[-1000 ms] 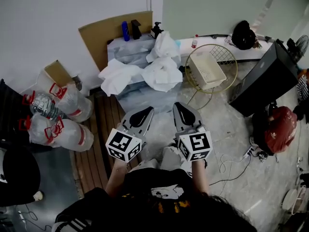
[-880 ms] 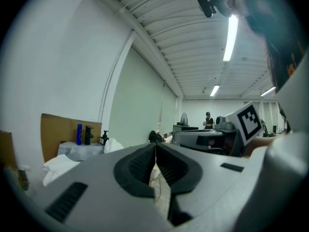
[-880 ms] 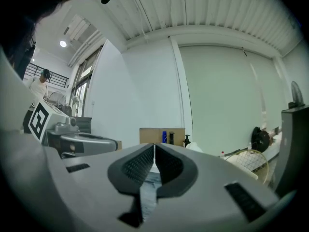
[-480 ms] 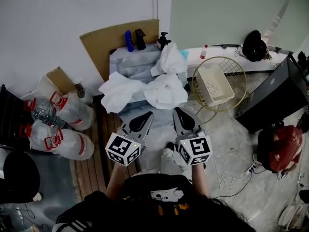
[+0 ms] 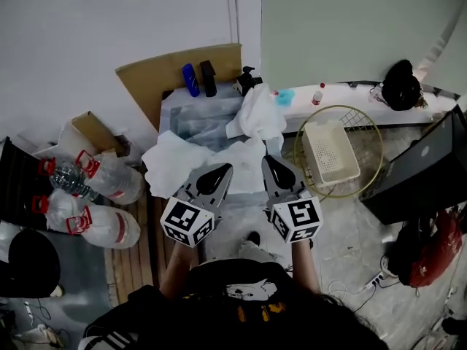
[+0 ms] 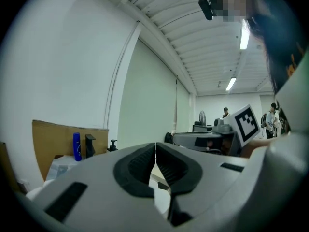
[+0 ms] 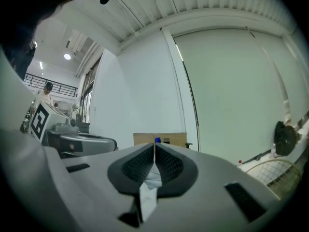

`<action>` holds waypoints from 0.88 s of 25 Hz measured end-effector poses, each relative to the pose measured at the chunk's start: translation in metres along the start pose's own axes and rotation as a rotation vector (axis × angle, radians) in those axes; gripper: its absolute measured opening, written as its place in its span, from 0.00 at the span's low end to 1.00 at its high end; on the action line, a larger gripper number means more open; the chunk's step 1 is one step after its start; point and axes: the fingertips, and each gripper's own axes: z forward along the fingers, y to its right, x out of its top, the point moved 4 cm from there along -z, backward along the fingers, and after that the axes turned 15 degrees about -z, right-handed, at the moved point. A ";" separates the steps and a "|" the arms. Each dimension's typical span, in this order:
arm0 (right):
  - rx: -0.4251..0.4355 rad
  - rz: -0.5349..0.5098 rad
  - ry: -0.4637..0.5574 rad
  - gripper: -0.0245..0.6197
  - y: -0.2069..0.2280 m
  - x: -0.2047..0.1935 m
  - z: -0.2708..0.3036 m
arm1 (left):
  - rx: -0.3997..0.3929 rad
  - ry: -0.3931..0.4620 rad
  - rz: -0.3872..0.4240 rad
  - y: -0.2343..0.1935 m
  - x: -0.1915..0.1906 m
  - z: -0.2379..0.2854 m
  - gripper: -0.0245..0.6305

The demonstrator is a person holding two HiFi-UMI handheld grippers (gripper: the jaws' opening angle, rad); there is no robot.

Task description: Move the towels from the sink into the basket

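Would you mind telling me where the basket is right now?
In the head view, the cream basket sits at the right, inside a round wire frame, just right of the towel-draped sink.

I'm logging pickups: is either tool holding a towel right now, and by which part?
Nothing is held. The left tool and the right tool both have their jaws together with nothing between them; the white towels lie ungripped.

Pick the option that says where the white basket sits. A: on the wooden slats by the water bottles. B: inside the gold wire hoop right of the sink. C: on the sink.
B: the white basket lies within the gold wire hoop, right of the sink in the head view.
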 end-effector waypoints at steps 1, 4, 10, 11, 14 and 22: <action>0.007 0.005 0.002 0.05 0.007 -0.002 0.004 | 0.013 -0.002 0.001 -0.002 0.001 0.007 0.05; 0.018 0.020 0.000 0.05 0.024 -0.009 0.015 | 0.044 -0.011 -0.006 -0.009 0.002 0.024 0.05; 0.029 0.049 -0.029 0.05 0.043 -0.027 0.028 | 0.075 -0.049 -0.015 -0.017 0.003 0.048 0.05; 0.031 0.055 -0.034 0.05 0.044 -0.029 0.030 | 0.079 -0.053 -0.016 -0.019 0.003 0.050 0.05; 0.034 0.075 -0.047 0.05 0.045 -0.035 0.037 | 0.084 -0.069 -0.025 -0.025 0.001 0.054 0.05; -0.013 0.045 -0.096 0.05 0.048 -0.044 0.064 | 0.030 -0.108 -0.014 -0.057 -0.002 0.078 0.05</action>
